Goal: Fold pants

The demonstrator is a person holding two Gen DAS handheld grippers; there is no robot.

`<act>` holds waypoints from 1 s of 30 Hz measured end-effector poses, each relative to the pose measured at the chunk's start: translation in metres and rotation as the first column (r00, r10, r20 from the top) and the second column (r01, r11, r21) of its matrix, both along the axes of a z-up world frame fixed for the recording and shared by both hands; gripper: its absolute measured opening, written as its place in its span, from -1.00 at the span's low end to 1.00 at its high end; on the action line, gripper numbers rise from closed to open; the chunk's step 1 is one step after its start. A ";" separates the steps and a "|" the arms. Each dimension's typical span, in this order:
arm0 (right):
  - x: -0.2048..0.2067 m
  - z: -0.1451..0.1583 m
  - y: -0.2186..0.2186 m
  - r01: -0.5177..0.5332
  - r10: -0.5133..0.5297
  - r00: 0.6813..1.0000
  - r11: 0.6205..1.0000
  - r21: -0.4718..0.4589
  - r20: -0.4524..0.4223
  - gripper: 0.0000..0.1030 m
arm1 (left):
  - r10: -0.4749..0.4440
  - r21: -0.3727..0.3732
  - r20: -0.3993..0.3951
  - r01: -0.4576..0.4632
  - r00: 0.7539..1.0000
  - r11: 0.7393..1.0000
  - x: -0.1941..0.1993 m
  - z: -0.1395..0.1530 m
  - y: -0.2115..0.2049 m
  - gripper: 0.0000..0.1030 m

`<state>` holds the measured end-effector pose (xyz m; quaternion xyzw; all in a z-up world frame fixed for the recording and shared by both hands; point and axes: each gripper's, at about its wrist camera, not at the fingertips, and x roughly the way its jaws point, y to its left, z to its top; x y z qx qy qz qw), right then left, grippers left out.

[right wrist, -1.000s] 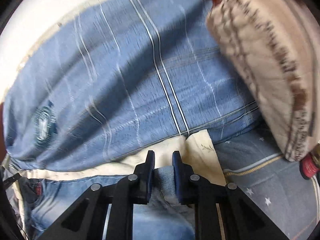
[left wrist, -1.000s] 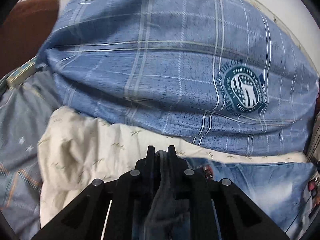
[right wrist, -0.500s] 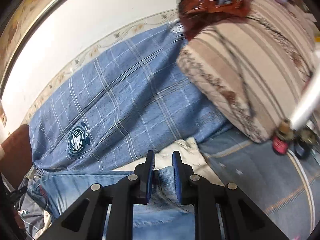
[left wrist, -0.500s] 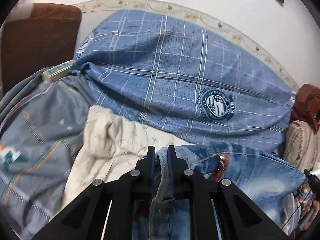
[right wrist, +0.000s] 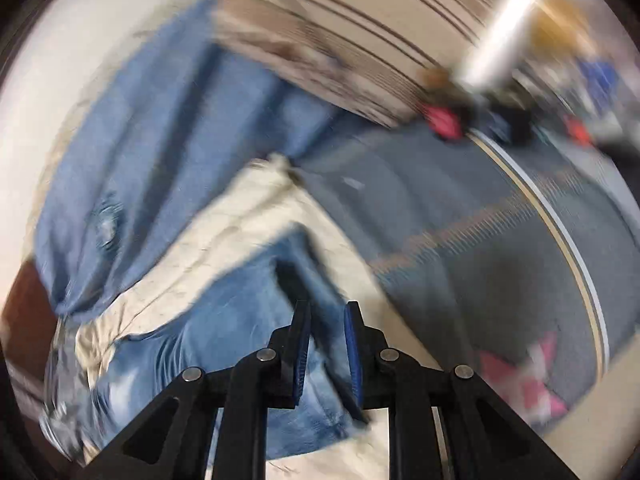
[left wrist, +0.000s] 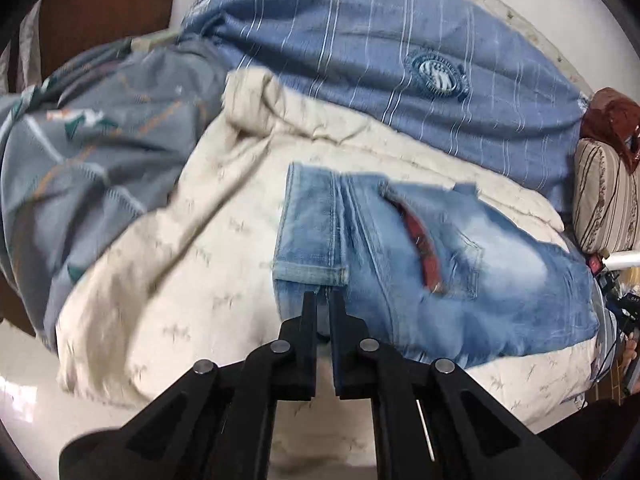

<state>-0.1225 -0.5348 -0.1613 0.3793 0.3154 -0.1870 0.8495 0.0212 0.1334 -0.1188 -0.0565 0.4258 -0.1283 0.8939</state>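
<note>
1. Left gripper (left wrist: 323,300): jaws pressed together, empty, tips just short of the jeans' (left wrist: 420,264) near edge.
2. Right gripper (right wrist: 327,312): jaws slightly apart; blur hides whether they pinch denim.
3. The jeans lie folded on the cream quilt (left wrist: 192,264) on the bed, long axis running across the left view, leg hems doubled back towards the left gripper.
4. This fold looks laid; next comes smoothing or a further fold.

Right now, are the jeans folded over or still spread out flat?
Folded over. In the left wrist view the jeans lie on the cream blanket with a leg hem doubled back near the waistband and red-lined pocket.
</note>
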 end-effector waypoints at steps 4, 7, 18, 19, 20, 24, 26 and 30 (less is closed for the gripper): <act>-0.019 0.011 -0.009 0.043 -0.045 0.990 0.999 0.017 0.133 -0.47 | -0.031 -0.002 0.082 0.031 0.996 1.000 -0.006 0.025 -0.012 -0.89; -0.008 0.014 0.000 0.010 -0.012 0.985 1.000 0.013 0.172 0.52 | -0.093 0.046 0.165 0.087 0.982 0.995 -0.010 0.044 -0.040 -0.89; 0.103 -0.011 0.026 -0.199 0.196 0.980 0.975 -0.100 -0.036 0.01 | -0.131 0.234 0.124 0.099 0.984 0.967 0.024 0.007 -0.103 -0.89; 0.108 -0.016 0.029 -0.214 0.207 0.976 0.970 -0.114 -0.071 -0.38 | -0.126 0.240 0.120 0.094 0.985 0.966 0.028 0.003 -0.102 -0.89; 0.114 -0.021 0.033 -0.232 0.219 0.969 0.964 -0.127 -0.113 -0.73 | -0.113 0.257 0.111 0.081 0.987 0.963 0.033 -0.002 -0.102 -0.89; 0.120 -0.009 0.055 -0.239 0.196 0.966 0.928 -0.287 -0.170 -0.86 | -0.079 0.268 0.130 0.041 0.988 0.963 0.039 -0.008 -0.099 -0.89; 0.116 0.004 0.053 -0.197 0.168 0.979 0.926 -0.323 -0.113 -0.87 | -0.070 0.267 0.149 0.028 0.986 0.963 0.041 -0.007 -0.100 -0.88; 0.121 0.012 0.040 -0.111 0.091 0.993 0.920 -0.377 -0.070 -0.88 | -0.062 0.323 0.205 -0.008 0.977 0.947 0.040 -0.007 -0.110 -0.51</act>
